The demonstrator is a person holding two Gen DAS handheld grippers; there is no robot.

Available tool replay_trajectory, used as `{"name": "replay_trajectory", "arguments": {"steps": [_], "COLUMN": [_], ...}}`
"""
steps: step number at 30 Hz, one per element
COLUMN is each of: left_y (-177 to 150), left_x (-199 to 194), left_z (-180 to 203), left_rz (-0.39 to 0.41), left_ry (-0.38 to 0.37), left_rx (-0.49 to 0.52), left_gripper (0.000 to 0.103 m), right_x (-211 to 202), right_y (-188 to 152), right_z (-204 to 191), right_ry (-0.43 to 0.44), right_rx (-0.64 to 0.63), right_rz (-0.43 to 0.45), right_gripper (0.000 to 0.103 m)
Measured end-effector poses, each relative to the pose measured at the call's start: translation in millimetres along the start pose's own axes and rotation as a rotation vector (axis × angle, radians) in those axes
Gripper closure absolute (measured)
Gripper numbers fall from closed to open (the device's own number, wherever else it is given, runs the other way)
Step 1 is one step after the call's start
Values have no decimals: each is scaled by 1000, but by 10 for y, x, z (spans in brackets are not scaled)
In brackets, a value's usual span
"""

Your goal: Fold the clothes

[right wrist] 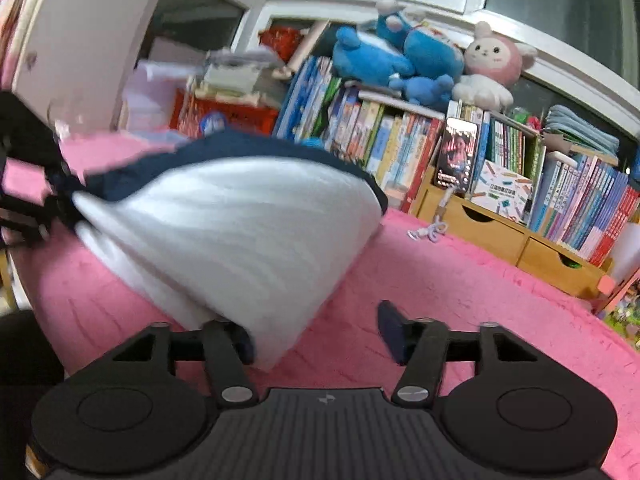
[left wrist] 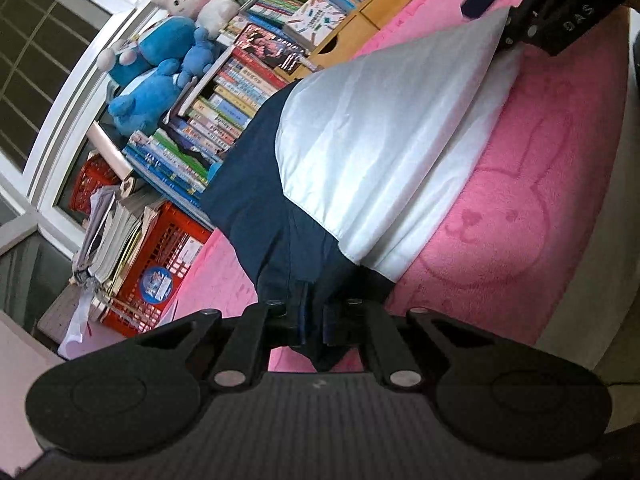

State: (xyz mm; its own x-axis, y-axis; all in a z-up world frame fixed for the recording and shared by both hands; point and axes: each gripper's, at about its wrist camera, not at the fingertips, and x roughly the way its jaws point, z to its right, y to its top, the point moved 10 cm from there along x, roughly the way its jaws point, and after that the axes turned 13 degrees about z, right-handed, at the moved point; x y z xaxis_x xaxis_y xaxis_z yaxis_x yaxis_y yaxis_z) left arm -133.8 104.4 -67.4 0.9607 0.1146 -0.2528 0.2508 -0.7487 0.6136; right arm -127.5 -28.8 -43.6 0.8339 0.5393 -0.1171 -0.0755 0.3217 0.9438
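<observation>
A garment with a white part (left wrist: pixel 380 128) and a navy part (left wrist: pixel 248 184) lies half lifted over the pink rabbit-print blanket (left wrist: pixel 520 208). My left gripper (left wrist: pixel 314 320) is shut on the navy cloth at its near end. In the right wrist view the left gripper (right wrist: pixel 60 196) shows at the left edge, pinching that navy end. My right gripper (right wrist: pixel 320 336) stands open. The white corner of the garment (right wrist: pixel 248 220) rests against its left finger (right wrist: pixel 244 344), and the other finger is clear of the cloth. In the left wrist view the right gripper (left wrist: pixel 502 12) sits at the garment's far white corner.
Behind the blanket stand rows of books (right wrist: pixel 380 136), blue plush toys (right wrist: pixel 384 56) and a pink one (right wrist: pixel 496 64), red crates (left wrist: pixel 160 264) with papers, and a wooden drawer box (right wrist: pixel 500 236). A small white cable (right wrist: pixel 428 232) lies on the blanket by the box.
</observation>
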Motion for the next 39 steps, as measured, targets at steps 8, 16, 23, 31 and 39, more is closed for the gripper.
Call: {"name": "replay_trajectory", "arguments": {"steps": [8,16,23,31,39], "left_y": [20,28,26,12,-10], "left_x": [-25,-52,-75,-106,-138], "left_z": [20,6,-7,-38,-55], "left_rz": [29,47,73,123,171], "left_ry": [-25,-13,2,-11,-16], "left_rx": [-3,-44,-103,-150,-214], "left_gripper": [98,99,99,99,98], "right_x": [1,-83,-341,968,2360], "right_y": [-104,-104,341,1012,864], "right_z": [175,275,542,-259,-640], "right_ry": [59,216,267,420,354], "right_rx": [-3,58,247,134,174], "right_rz": [-34,-73,-129,-152,-307], "right_gripper": [41,39,40,62,73]}}
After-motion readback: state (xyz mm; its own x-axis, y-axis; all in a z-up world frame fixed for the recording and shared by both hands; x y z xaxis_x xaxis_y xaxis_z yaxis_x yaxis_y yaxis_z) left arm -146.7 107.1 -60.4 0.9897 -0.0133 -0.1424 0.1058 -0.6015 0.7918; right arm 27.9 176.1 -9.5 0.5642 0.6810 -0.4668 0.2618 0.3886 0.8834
